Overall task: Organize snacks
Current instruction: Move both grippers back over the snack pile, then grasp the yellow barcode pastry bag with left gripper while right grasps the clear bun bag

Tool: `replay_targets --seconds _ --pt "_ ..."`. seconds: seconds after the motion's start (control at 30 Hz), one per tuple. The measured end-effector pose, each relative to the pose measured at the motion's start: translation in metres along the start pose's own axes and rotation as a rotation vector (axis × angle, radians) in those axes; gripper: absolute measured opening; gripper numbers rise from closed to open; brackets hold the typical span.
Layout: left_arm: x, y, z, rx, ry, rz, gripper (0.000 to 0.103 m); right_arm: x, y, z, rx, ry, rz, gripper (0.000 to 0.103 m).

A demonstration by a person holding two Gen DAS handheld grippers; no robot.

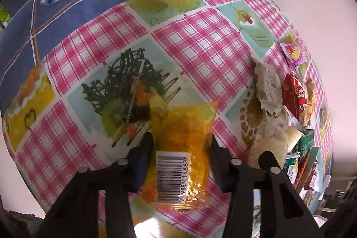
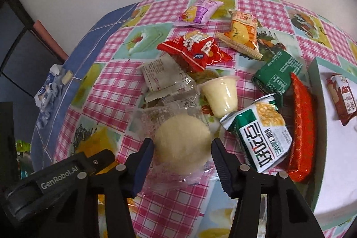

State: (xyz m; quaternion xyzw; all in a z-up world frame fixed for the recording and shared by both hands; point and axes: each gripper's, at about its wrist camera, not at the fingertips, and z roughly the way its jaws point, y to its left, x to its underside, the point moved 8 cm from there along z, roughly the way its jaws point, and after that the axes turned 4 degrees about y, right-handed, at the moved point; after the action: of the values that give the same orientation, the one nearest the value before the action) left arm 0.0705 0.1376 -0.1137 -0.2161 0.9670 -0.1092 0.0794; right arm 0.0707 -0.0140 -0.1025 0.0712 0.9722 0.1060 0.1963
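Snacks lie in a loose heap at one side of the worktop (image 2: 107, 90), which wears a pink-checked cloth printed with cakes. The sorting looks barely begun: most packets overlap one another, and only a dark red packet (image 2: 341, 97) sits on the pale tray (image 2: 313, 73) at the right edge of the right wrist view, which I take to be the collecting place.

The left gripper (image 1: 180, 144) has its jaws set on either side of an orange packet (image 1: 183, 126) with a barcode label, well apart from the heap on open cloth. The jaws flank it closely, but whether they press it or it merely lies between them I cannot tell. Holding it by the narrow sides would make sense, since a soft, slippery wrapper gives least there.

The right gripper (image 2: 183, 148) stands with jaws spread around a round pale bun in clear wrap (image 2: 183, 142) at the near edge of the heap. A small gap shows at each side, so it is not yet pinched. Its loose wrapper spreads beneath the jaws and may get caught instead of the bun.

Just behind lie a pudding cup (image 2: 221, 93) on its side, a green-and-white packet (image 2: 261, 135), a red packet (image 2: 194, 50) and a purple packet (image 2: 200, 11) farther back. Taking the nearest item first spares the rest from being knocked.
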Motion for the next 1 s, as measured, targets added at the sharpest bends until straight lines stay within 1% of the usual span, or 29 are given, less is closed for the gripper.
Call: replay_targets --seconds 0.17,0.27,0.33,0.4,0.6,0.77,1.0 --pt "-0.005 -0.004 0.005 -0.018 -0.012 0.013 0.045 -0.001 0.001 0.002 0.004 -0.005 0.004 0.056" --pt "-0.004 -0.007 0.005 -0.03 -0.019 0.024 0.045 -0.001 0.0 0.001 0.0 -0.005 0.007 0.054" --pt "-0.004 -0.006 0.007 -0.029 -0.021 0.024 0.044 -0.001 0.0 -0.001 0.003 -0.01 0.003 0.051" --pt "-0.004 -0.006 0.005 -0.018 -0.022 0.019 0.042 0.0 0.0 -0.003 0.002 -0.013 0.002 0.049" --pt "-0.009 -0.009 0.01 0.017 -0.013 0.0 0.041 -0.002 -0.001 -0.008 -0.026 -0.011 0.018 0.044" --pt "-0.009 -0.014 0.01 0.043 -0.009 -0.012 0.04 -0.005 -0.003 -0.023 -0.055 -0.03 0.031 0.041" --pt "-0.013 -0.017 -0.01 0.076 -0.054 -0.004 0.04 -0.013 -0.005 -0.048 -0.082 -0.084 0.049 0.04"
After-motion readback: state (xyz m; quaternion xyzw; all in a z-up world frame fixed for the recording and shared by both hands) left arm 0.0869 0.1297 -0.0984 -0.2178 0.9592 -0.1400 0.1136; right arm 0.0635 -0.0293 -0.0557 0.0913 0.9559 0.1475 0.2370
